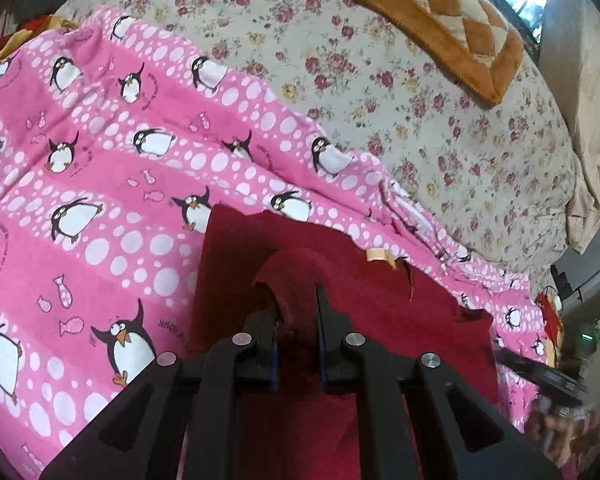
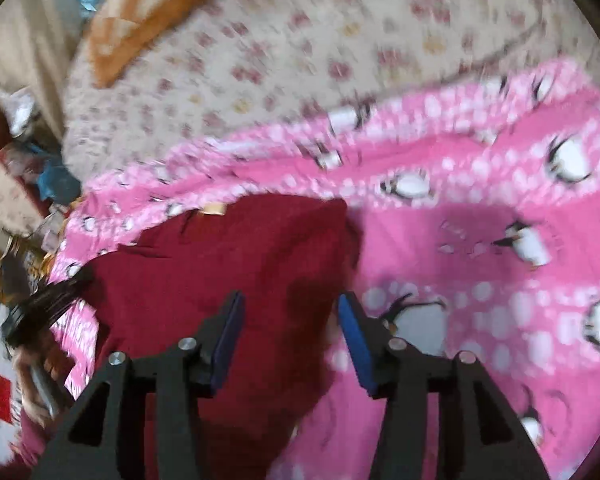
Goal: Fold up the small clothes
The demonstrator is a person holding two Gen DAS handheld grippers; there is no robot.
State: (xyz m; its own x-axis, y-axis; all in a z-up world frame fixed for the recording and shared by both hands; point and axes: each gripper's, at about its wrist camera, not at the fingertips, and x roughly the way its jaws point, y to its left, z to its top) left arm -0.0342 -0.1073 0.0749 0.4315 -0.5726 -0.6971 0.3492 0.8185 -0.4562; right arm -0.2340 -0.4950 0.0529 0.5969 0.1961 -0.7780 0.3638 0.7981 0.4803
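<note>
The left gripper (image 1: pixel 298 320) is a matte black plastic frame with two thick outer arms and two inner links, each capped by a round silver pivot screw, four in a row. Its fingers (image 1: pixel 330 320) are slim, black and flat-sided, with a strip of blue padding showing along the inner edges.

The right gripper (image 2: pixel 291 334) has the same black angular frame with triangular cut-outs in the outer arms and four silver screw heads. Its finger pads (image 2: pixel 354 344) are bright blue rectangular strips on black backing, the left one darker in shade.
</note>
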